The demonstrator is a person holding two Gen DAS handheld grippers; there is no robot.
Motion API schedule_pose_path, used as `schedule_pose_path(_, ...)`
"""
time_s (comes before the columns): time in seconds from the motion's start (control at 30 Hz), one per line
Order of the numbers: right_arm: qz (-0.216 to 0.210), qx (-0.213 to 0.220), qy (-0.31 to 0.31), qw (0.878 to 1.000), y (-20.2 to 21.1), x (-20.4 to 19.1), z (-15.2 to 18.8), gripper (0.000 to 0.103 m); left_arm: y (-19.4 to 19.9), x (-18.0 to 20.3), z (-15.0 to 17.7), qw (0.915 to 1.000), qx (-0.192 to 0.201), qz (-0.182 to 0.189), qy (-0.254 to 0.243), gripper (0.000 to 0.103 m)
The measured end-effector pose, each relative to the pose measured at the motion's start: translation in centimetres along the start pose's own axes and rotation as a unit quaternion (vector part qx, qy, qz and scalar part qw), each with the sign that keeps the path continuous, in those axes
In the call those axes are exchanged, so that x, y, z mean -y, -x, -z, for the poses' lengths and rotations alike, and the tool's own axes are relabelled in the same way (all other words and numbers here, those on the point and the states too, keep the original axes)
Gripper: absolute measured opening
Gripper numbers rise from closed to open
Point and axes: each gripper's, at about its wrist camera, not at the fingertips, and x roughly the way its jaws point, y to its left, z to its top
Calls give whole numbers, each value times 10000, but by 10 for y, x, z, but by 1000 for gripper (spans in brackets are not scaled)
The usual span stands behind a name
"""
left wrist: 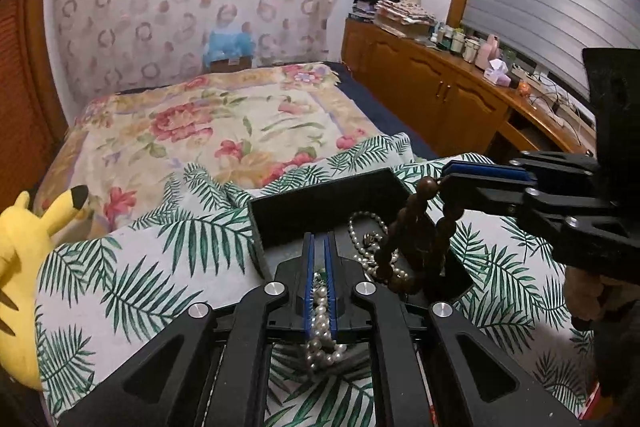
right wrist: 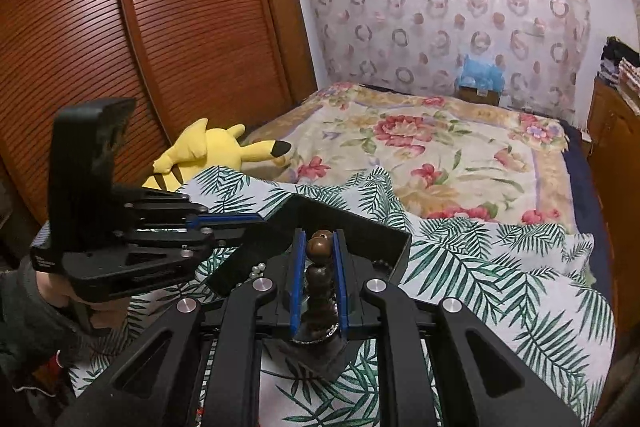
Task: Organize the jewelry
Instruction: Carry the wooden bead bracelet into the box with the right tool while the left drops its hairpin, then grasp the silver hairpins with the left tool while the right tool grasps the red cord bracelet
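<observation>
A black tray [left wrist: 312, 211] [right wrist: 360, 225] sits on a palm-leaf cloth [left wrist: 152, 267] on the bed. My left gripper [left wrist: 319, 239] is over the tray's near side, shut on a white pearl necklace [left wrist: 320, 307]; more pearls lie coiled inside the tray. My right gripper [left wrist: 444, 175] reaches in from the right, shut on a string of brown wooden beads [left wrist: 408, 227] that hangs down into the tray. In the right wrist view, the right gripper [right wrist: 320, 233] clamps the brown beads [right wrist: 318, 247] between its blue pads. There the left gripper [right wrist: 260, 219] comes in from the left, with a few pearls [right wrist: 258, 269] showing below it.
A yellow plush toy [left wrist: 24, 247] [right wrist: 208, 151] lies at the bed's left edge. A floral blanket [left wrist: 224, 123] covers the bed beyond the tray. A wooden cabinet [left wrist: 420, 79] with clutter on top runs along the right wall. Louvred wardrobe doors [right wrist: 120, 47] stand on the left.
</observation>
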Motion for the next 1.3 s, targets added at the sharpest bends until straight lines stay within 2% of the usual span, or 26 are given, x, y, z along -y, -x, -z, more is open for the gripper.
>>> schedule_pose_path(0.03,0,-7,-2,10000,-1,1,0,15,3,-1,1,10000,11,-55,3,18)
schedule_pose_path(0.07,15,-6,7,10000,-2,1,-1,15,5,-1,3,9999,29,-110,5,22)
schedule_pose_path(0.23,154,37,69,9999,-3,4,-5,15,17,-7,11,9993,41,-351,78,32)
schedule_pose_path(0.43,366,44,213,9991,-11,6,-14,15,25,-18,20,9984,-12,-522,221,34)
schedule_pose_path(0.47,383,24,222,9990,-13,6,-15,15,26,-19,22,9982,-11,-537,247,37)
schedule_pose_path(0.5,400,1,228,9989,-15,6,-16,15,29,-21,24,9980,-2,-562,282,50)
schedule_pose_path(0.53,417,-15,234,9989,-17,7,-16,15,30,-22,24,9979,12,-576,297,55)
schedule_pose_path(0.6,455,-62,245,9986,-22,6,-16,15,33,-25,28,9976,6,-605,334,55)
schedule_pose_path(0.83,567,-91,241,9981,-26,5,-14,15,41,-33,39,9961,-52,-794,384,84)
schedule_pose_path(1.1,687,-142,156,9974,-28,5,-15,16,47,-44,58,9951,-212,-811,522,88)
schedule_pose_path(1.23,288,-152,83,9994,-21,-9,-10,18,51,-47,73,9946,-320,-794,580,88)
schedule_pose_path(1.3,295,-162,164,9993,-16,-17,-5,18,52,-45,80,9946,-363,-775,588,88)
